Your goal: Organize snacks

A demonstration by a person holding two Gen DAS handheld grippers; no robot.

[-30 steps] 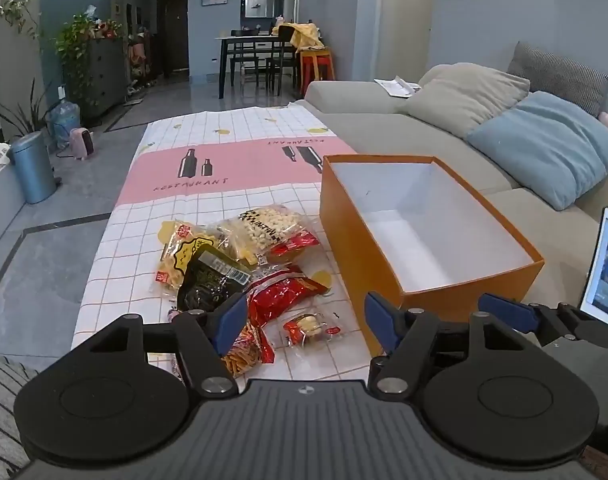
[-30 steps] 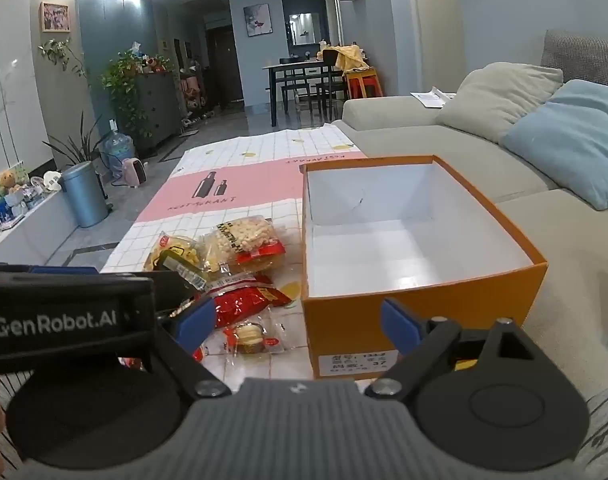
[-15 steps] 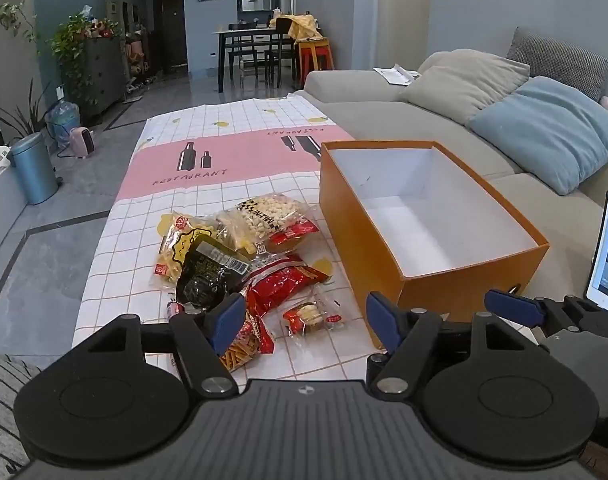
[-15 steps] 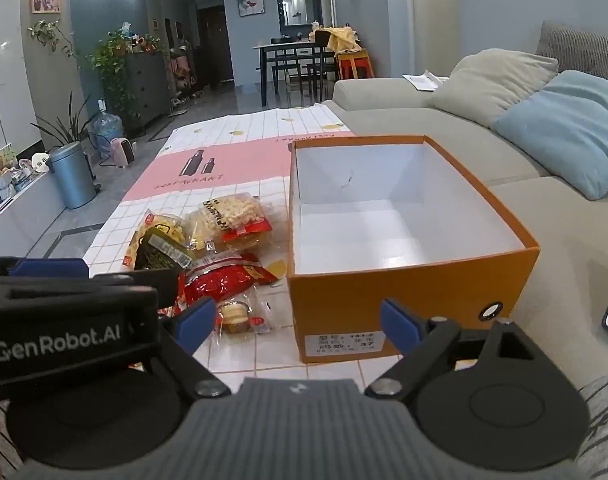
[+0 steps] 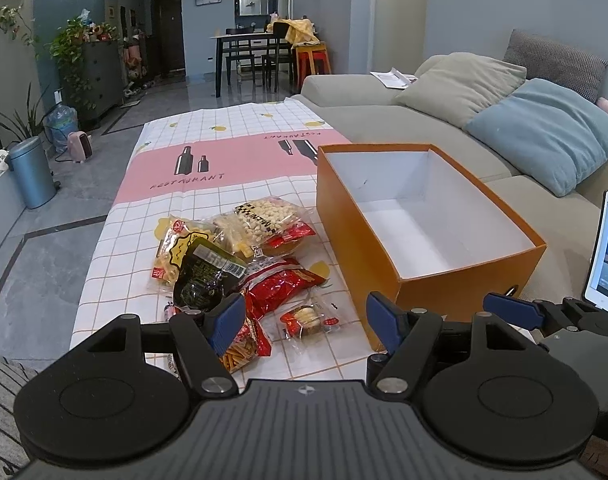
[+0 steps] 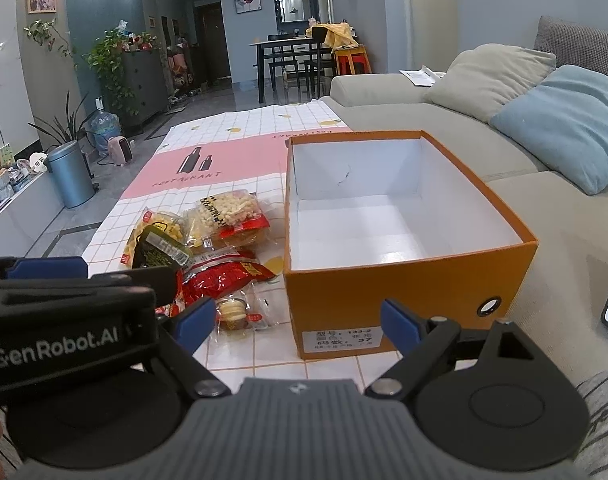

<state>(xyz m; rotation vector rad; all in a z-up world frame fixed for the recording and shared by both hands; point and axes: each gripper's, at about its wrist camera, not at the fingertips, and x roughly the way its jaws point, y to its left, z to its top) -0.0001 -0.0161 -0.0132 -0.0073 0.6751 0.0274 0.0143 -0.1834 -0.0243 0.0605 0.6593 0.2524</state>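
Honestly, little has changed over the last second — both views have only dipped a touch, so the snack pile and the box sit slightly lower and nearer in front of me than they did, and nothing on the tablecloth (image 5: 231,160) has shifted.

Going left to right: the snacks lie in a loose heap toward the near left part of the cloth — a yellow packet (image 5: 175,250) furthest left, a dark green pouch (image 5: 203,276) overlapping it, a clear bag of pale puffs (image 5: 269,220) behind, a red foil bag (image 5: 281,286) in front of that, a bag of orange sticks (image 5: 241,346) at the near edge and a small wrapped cake (image 5: 310,320) just beside it. My left gripper (image 5: 299,318) hangs above that near end of the pile, jaws wide apart, nothing between them. To the right stands the orange box (image 6: 408,292), close to the near right corner of the cloth, white inside and with nothing in it. My right gripper (image 6: 299,320) is just as wide open and holds nothing, aimed at the gap between the cake and the box's near wall.

So, as I judge it, no snack has gone in yet; I am lined up for the first pick, the wrapped cake being the likeliest.
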